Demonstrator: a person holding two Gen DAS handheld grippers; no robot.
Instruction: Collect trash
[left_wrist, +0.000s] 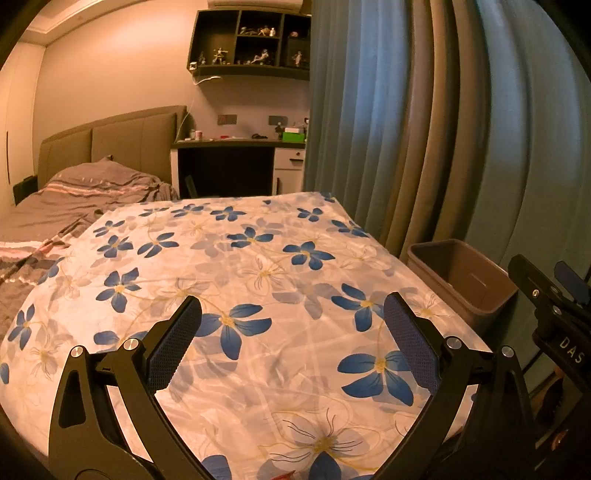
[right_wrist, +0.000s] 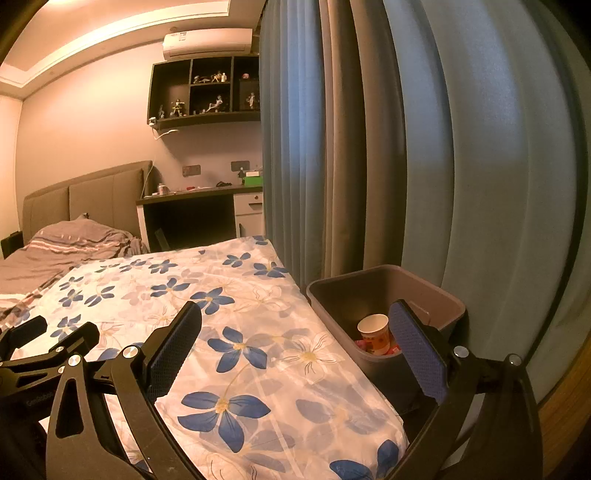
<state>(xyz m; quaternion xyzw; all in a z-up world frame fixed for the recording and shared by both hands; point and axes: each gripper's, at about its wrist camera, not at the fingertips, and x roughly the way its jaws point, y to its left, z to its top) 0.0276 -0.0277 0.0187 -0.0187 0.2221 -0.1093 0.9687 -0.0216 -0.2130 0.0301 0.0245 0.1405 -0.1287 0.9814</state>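
Both spread wide, holding nothing: left gripper (left_wrist: 291, 332) over the floral sheet (left_wrist: 240, 277), right gripper (right_wrist: 295, 332) straddling the bed's right edge. Just beside that edge, against the curtain (right_wrist: 461, 147), an open bin (right_wrist: 332, 291). Inside, a paper cup (right_wrist: 375, 332) on pink scraps, partly hidden by one finger.

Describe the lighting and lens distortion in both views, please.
Left wrist view: warm orange light, the curtain bows from fisheye, corners black. Right wrist view: same orange cast, bright glow along the ceiling cove, the bin interior shadowed, curtain folds curved.
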